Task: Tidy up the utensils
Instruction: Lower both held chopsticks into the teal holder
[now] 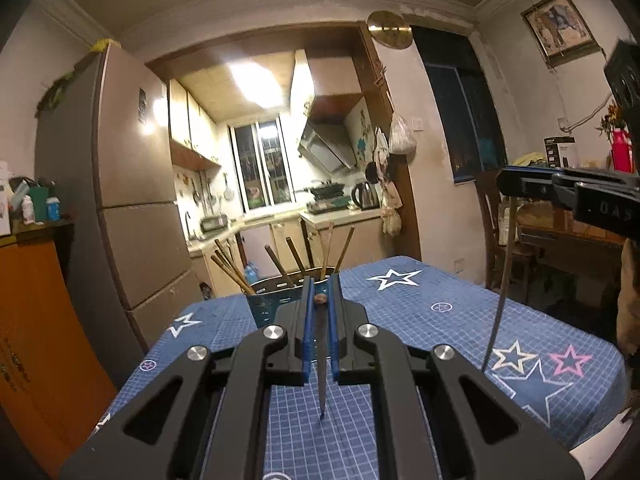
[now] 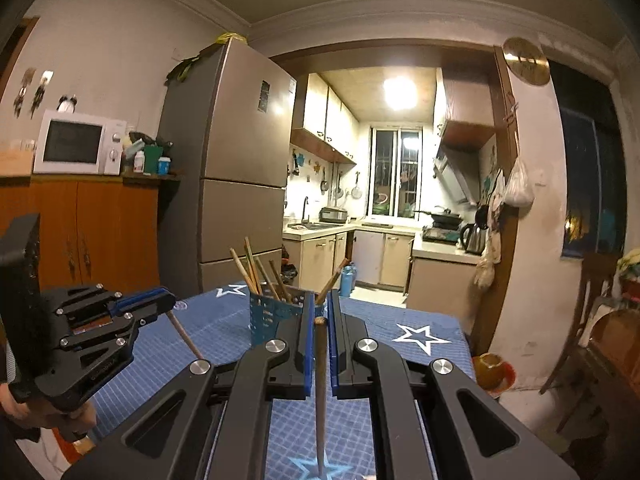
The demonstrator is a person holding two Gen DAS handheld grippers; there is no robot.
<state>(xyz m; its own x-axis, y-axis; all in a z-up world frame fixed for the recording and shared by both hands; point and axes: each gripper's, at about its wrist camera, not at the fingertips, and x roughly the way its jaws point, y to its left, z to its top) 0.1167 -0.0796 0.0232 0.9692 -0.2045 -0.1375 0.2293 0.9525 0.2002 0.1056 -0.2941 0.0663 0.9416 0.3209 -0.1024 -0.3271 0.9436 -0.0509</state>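
The left gripper (image 1: pixel 320 300) has its jaws closed on a single chopstick (image 1: pixel 321 360), which hangs point-down between the blue pads above the desk (image 1: pixel 440 304) with its star-patterned blue cloth. The right gripper (image 2: pixel 320 322) likewise has its jaws clamped on its own chopstick (image 2: pixel 320 400), butt end up at the pads and tip hanging toward a light-blue star on the cloth.

Ahead of both, near the desk's far edge, stands the blue utensil holder (image 1: pixel 260 312) with several chopsticks already leaning in it (image 1: pixel 228 270).

The left wrist view catches the right gripper from the side at the picture's right edge (image 1: pixel 520 184), with the thin dark stick dangling below it over the desk's right side; it also shows a wooden chair (image 1: pixel 496 216) and a red vase (image 1: pixel 622 152) beyond that edge.

The right wrist view instead shows the left gripper at the lower left (image 2: pixel 160 300) (a hand (image 2: pixel 60 412) is visible under it), its stick slanting down toward the cloth. Only this view shows the microwave (image 2: pixel 78 142) on the orange cabinet (image 2: pixel 92 232), and an orange bowl (image 2: pixel 494 368) below the desk's right edge.
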